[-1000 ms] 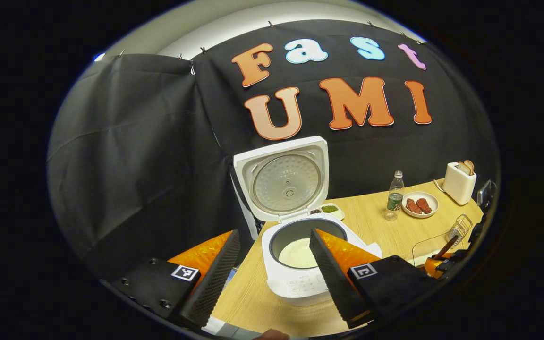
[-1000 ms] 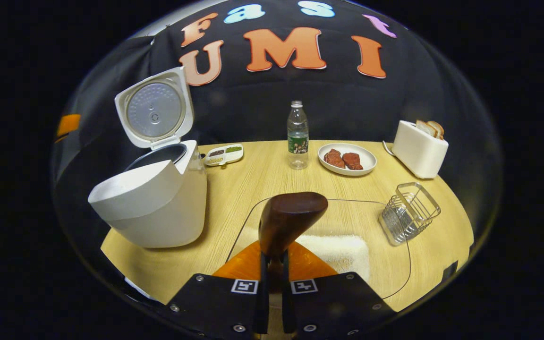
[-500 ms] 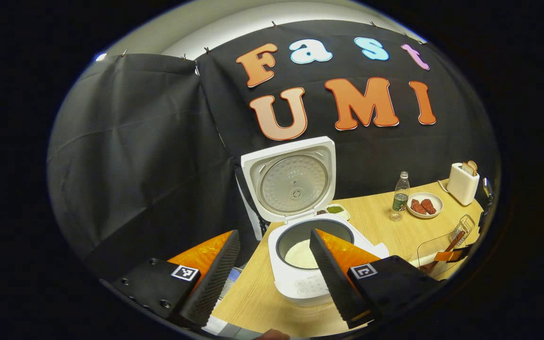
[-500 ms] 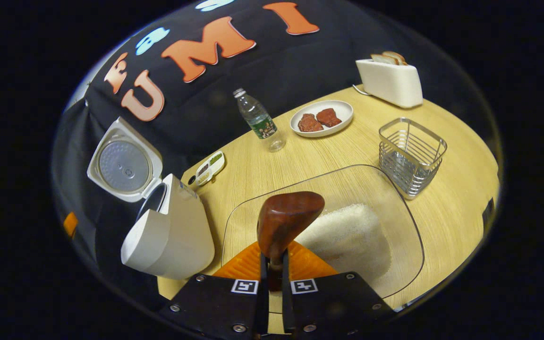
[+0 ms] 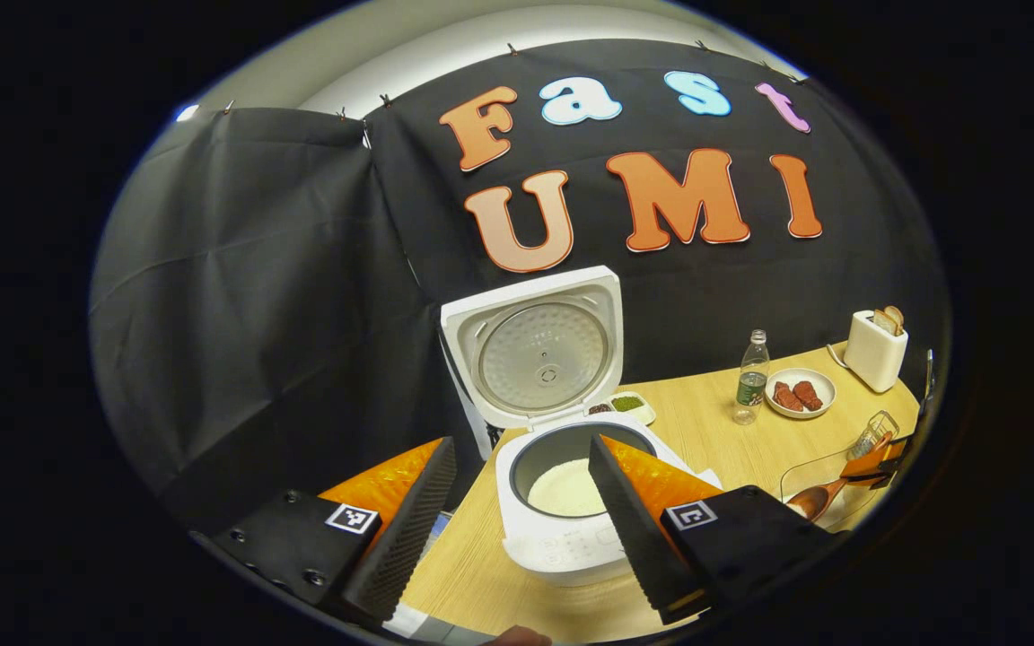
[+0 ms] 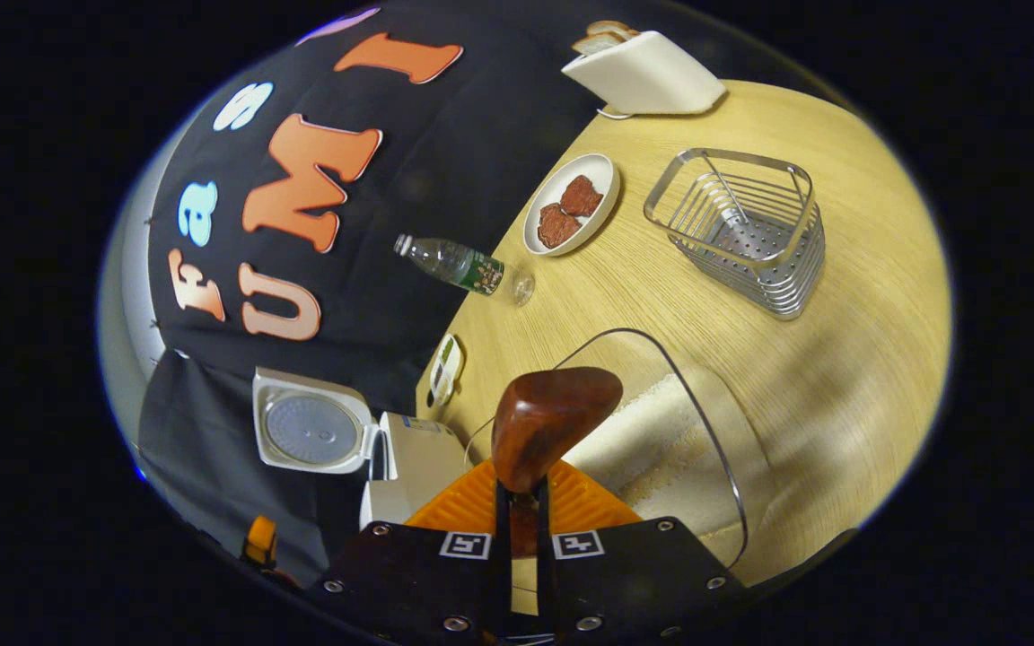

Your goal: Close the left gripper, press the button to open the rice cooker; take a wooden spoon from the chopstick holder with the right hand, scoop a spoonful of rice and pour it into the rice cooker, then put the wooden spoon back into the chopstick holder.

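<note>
On the bench (image 6: 840,359) the cooker (image 5: 571,502) stands lid-up with rice inside, the rice dish (image 6: 705,431) lies beside the empty holder (image 6: 741,229), left gripper (image 5: 517,511) jaws wide apart, right gripper (image 6: 517,502) jaws clamping the spoon (image 6: 548,422) over the dish.

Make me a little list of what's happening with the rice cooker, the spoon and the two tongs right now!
rice cooker: lid up, white rice in the pot
wooden spoon: held by its handle, bowl over the glass rice dish
right tongs: shut on the spoon
left tongs: open, holding nothing, pointed at the cooker
chopstick holder: wire basket on the table, no spoon in it
also on the table: water bottle, plate of meat, toaster
</note>
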Motion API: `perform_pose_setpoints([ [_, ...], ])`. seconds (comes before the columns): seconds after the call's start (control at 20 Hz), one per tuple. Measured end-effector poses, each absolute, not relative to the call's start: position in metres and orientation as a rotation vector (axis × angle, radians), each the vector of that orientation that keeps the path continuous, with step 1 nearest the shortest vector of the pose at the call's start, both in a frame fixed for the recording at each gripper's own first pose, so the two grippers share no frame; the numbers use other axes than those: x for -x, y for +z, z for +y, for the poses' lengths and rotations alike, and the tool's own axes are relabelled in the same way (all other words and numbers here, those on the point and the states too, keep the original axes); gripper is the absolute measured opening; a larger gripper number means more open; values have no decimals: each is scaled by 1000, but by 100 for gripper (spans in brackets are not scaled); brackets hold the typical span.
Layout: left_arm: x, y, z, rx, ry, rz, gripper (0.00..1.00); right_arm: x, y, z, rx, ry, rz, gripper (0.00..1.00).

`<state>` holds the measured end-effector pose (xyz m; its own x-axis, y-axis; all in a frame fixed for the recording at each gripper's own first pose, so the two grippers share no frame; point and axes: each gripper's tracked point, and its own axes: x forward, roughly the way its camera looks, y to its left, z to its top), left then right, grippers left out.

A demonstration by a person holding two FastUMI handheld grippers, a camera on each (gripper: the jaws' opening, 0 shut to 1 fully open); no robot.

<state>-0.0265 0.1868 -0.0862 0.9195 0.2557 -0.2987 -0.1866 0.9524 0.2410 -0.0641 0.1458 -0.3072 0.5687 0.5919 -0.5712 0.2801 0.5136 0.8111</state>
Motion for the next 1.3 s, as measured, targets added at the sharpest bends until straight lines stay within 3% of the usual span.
perform_pose_setpoints([
  [0.4, 17, -85, 175, -179, 221, 316, 100, 32, -246, 108, -1458, 233, 866, 11],
  [0.6, 19, -86, 182, -160, 238, 308, 100, 15, -209, 125, -1595, 293, 832, 11],
  [1.0, 40, -92, 240, -80, 352, 309, 100, -16, -134, 235, -1527, 519, 862, 11],
  [1.3, 72, -101, 306, -84, 473, 320, 100, -28, -120, 321, -1273, 596, 892, 10],
])
